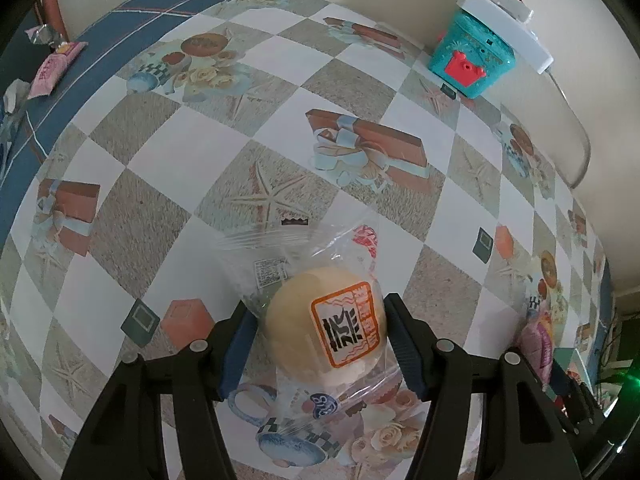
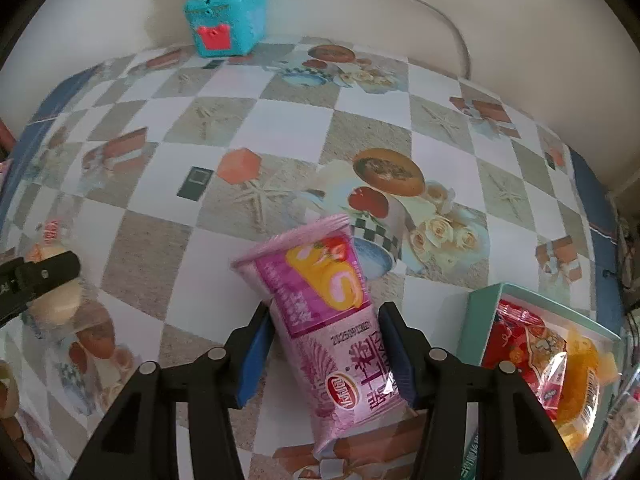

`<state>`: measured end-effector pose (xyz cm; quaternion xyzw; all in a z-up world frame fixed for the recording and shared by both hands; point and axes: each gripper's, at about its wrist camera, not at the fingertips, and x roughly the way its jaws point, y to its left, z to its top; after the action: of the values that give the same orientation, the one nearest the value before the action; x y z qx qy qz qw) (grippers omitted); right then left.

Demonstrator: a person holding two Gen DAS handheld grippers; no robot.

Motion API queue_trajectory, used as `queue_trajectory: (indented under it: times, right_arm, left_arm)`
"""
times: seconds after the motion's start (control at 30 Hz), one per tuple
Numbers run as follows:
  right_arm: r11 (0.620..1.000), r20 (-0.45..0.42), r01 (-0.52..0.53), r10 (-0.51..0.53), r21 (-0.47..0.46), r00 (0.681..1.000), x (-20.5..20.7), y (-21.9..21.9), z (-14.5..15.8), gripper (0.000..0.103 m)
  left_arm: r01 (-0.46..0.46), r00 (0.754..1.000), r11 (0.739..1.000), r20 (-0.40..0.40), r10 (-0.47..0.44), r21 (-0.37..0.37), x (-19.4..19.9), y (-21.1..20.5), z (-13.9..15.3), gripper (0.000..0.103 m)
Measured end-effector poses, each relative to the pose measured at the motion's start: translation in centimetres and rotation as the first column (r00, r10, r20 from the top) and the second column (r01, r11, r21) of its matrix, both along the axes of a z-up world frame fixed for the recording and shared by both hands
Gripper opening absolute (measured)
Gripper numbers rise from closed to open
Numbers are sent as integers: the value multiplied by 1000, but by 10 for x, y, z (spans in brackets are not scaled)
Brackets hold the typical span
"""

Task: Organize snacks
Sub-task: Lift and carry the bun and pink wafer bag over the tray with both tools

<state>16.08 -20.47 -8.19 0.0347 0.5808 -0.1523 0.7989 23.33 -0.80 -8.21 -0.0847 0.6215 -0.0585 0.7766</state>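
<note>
Left tool (image 1: 320,332) pinching wrapped round bun (image 1: 326,330); right tool (image 2: 326,346) pinching pink snack packet (image 2: 332,320) above worktop (image 2: 400,120), beside snack box (image 2: 476,320).

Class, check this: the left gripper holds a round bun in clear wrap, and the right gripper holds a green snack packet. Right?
Not quite. The snack packet in the right gripper is pink, as the right wrist view shows. The left gripper does hold the round bun.

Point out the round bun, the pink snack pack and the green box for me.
Round bun (image 1: 326,328), left wrist view: on its orange stamp.
Pink snack pack (image 2: 320,312), right wrist view: middle of the wrapper.
Green box (image 2: 480,320), right wrist view: on its left wall.
</note>
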Motion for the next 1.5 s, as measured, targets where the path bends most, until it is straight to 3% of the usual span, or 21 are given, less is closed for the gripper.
queue_trajectory:
  times: [0.27, 0.77, 0.97, 1.2, 1.5]
  right_arm:
    - [998, 11, 61, -61, -14, 998, -6, -1, 5, 45]
    - [968, 70, 223, -232, 118, 970, -53, 9, 16, 44]
    - [958, 101, 257, -270, 129, 957, -70, 9, 30, 43]
    - [951, 152, 264, -288, 162, 946, -97, 16, 47, 43]
    - [969, 228, 216, -238, 118, 944, -116, 38, 84, 43]
  left_arm:
    - [-2, 1000, 1000, 5, 2, 5, -4, 0, 1, 57]
    - [-24, 999, 998, -30, 25, 60, -20, 11, 12, 56]
    - [-40, 999, 998, -32, 42, 44, -36, 17, 25, 56]
    - [-41, 999, 998, 14, 40, 45, -48, 19, 48, 56]
    - [-70, 994, 996, 93, 66, 49, -65, 34, 86, 56]
